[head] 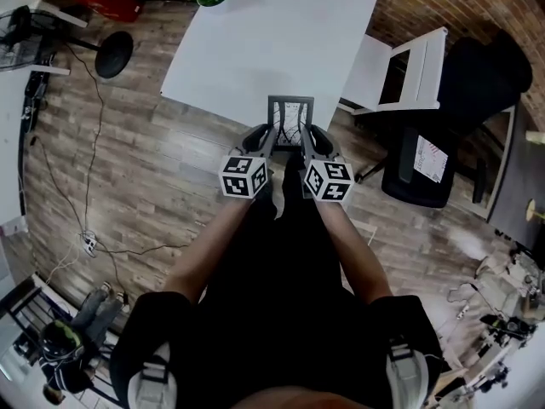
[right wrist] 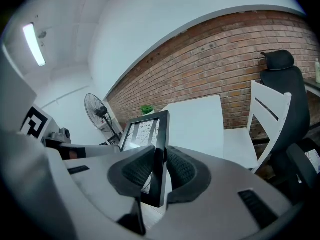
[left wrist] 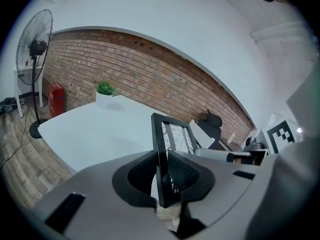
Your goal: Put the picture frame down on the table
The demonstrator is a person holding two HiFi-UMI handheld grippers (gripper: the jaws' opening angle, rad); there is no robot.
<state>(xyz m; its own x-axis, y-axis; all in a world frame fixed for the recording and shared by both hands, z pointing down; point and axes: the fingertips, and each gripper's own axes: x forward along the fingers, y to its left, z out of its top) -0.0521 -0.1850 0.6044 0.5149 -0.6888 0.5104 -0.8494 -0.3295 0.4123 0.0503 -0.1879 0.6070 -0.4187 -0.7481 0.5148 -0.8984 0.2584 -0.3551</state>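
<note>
Head view: the picture frame (head: 290,116) is held upright and clear of the table (head: 281,32), pinched between both grippers at about the table's near edge. The white top lies ahead of and below them.

To be done well: both grippers should be carried forward together and kept level, so no twist is put on the frame. Its bottom edge should be brought well onto the top before lowering. Release should be held off until the frame is judged to be resting stably.

The frame's left rail is clamped by the left gripper (head: 271,135), with the ribbed pads (left wrist: 140,176) pressed on it from both sides. The right rail is clamped the same way by the right gripper (head: 306,136), its jaws part-closed on the edge. A white chair (head: 400,71) is seen to the right of the right gripper, apparently off the path.
</note>
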